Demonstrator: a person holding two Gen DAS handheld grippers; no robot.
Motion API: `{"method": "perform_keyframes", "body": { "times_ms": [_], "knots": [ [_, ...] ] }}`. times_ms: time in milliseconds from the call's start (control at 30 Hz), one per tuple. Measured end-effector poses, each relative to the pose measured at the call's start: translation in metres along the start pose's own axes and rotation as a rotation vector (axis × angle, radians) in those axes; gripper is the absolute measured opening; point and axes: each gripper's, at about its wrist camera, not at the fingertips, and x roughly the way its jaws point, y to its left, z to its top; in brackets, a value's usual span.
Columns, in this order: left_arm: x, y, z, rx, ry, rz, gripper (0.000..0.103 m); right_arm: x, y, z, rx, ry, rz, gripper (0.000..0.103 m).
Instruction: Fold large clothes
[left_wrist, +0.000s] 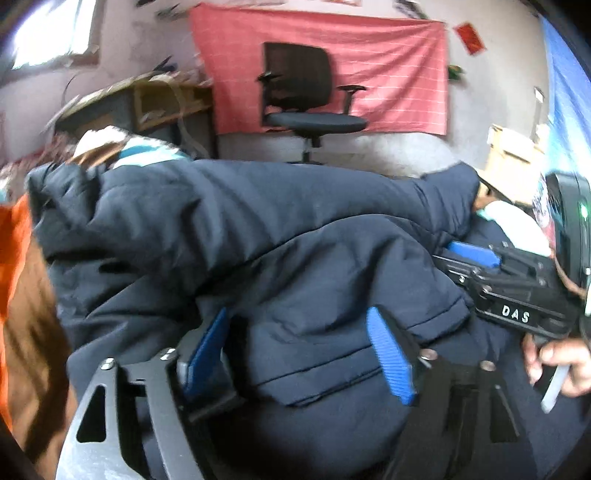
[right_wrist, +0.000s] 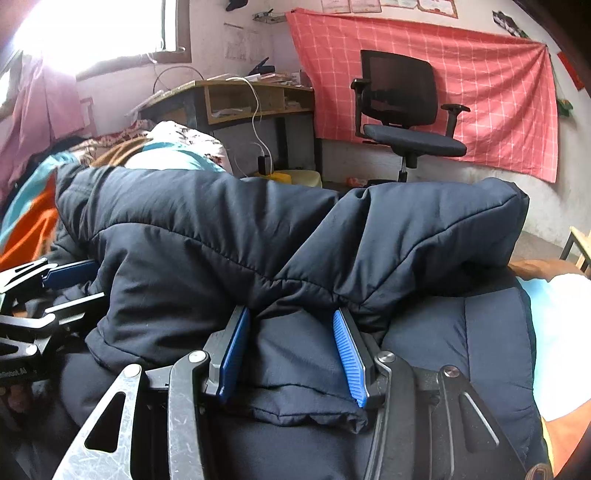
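A bulky navy padded jacket lies heaped on the bed, with a sleeve folded across its top. My left gripper stands open and wide at the jacket's near hem; the folded hem lies loosely between its blue pads. My right gripper is shut on a thick fold of the same jacket, and the fabric puckers at its fingertips. In the left wrist view the right gripper shows at the right edge, held by a hand. The left gripper shows at the left edge of the right wrist view.
An orange and brown blanket lies left of the jacket, with patterned bedding behind it. Beyond the bed stand a wooden desk and a black office chair before a red checked cloth on the wall.
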Motion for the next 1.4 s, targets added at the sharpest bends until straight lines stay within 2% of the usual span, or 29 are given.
{"method": "perform_keyframes", "body": {
  "times_ms": [100, 233, 367, 433, 500, 600, 767, 833, 1000, 1400],
  "knots": [
    [-0.012, 0.011, 0.003, -0.113, -0.007, 0.004, 0.073, -0.006, -0.005, 0.004, 0.025, -0.001, 0.021, 0.049],
    [-0.03, 0.024, 0.004, -0.21, -0.021, 0.018, 0.073, -0.018, -0.017, 0.01, 0.095, -0.002, 0.042, 0.064],
    [-0.049, 0.02, 0.008, -0.18, -0.038, 0.062, 0.074, -0.031, -0.028, 0.013, 0.145, 0.011, 0.057, 0.067],
    [-0.059, 0.015, 0.01, -0.165, -0.052, 0.066, 0.078, -0.039, -0.029, 0.014, 0.143, 0.007, 0.056, 0.068],
    [-0.068, 0.01, 0.011, -0.159, -0.077, 0.072, 0.088, -0.05, -0.027, 0.015, 0.131, 0.002, 0.051, 0.073],
    [-0.083, 0.003, 0.013, -0.169, -0.12, 0.072, 0.093, -0.066, -0.022, 0.019, 0.111, -0.017, 0.05, 0.08],
    [-0.103, -0.007, 0.019, -0.184, -0.129, 0.059, 0.095, -0.095, -0.013, 0.025, 0.093, -0.052, 0.063, 0.088],
    [-0.114, -0.012, 0.018, -0.188, -0.131, 0.053, 0.097, -0.106, -0.011, 0.027, 0.088, -0.066, 0.067, 0.095],
    [-0.141, -0.024, 0.011, -0.196, -0.147, 0.049, 0.1, -0.133, -0.003, 0.026, 0.056, -0.099, 0.053, 0.102],
    [-0.205, -0.068, -0.02, -0.116, -0.174, 0.065, 0.101, -0.202, 0.008, -0.006, 0.036, -0.126, 0.072, 0.103]
  ]
}}
